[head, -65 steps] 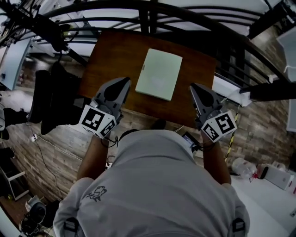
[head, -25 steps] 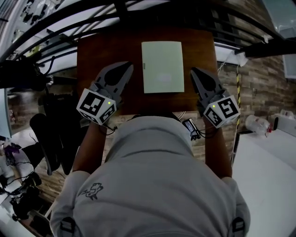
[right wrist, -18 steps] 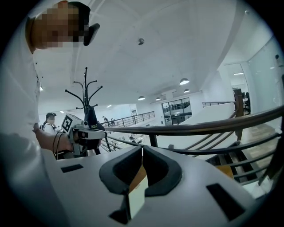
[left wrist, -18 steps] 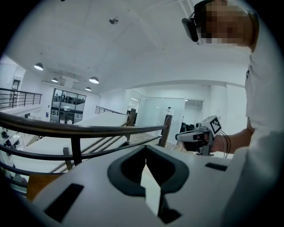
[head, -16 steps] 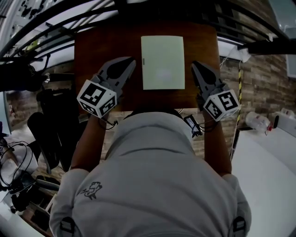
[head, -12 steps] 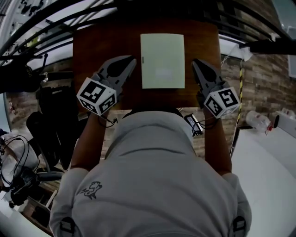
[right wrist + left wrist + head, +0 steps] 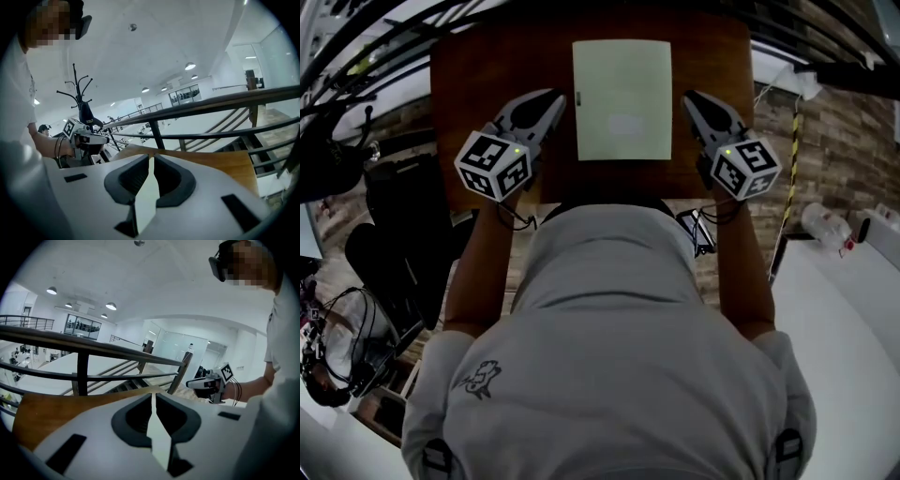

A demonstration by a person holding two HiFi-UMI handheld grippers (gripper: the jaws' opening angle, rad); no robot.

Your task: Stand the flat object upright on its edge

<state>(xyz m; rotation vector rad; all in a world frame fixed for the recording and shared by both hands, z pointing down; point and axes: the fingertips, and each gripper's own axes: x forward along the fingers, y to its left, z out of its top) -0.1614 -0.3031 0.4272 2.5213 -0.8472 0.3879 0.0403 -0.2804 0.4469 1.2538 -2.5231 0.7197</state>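
The flat thing I have to stand up is a pale green panel point(image 7: 622, 99) lying face-up in the middle of the brown table point(image 7: 487, 66), its long sides running away from me and its short near edge close to the table's near edge. I judge it to be thin, stiff and light. It has a smooth face and nothing raised to catch on, so on this polished wood it will probably skate sooner than tip if I push it from one side only. The edge sits tight on the table, so I would not try to dig under it. My best hold is likely to be the two long edges, pressed inward from left and right together. From there I can rock it up onto its near or far short edge and keep it pinched, because a sheet this thin will want to fall over. My left gripper point(image 7: 560, 94) sits just left of the panel's left edge and my right gripper point(image 7: 686, 94) just right of its right edge. Neither touches the panel. Both point away from me with their noses dipped toward the table and the marker cubes back at my wrists, forearms stretched out on either side of my body. The right gripper is closed and empty. The left gripper is all but closed, its jaws having just been opening by a sliver, with nothing between them.
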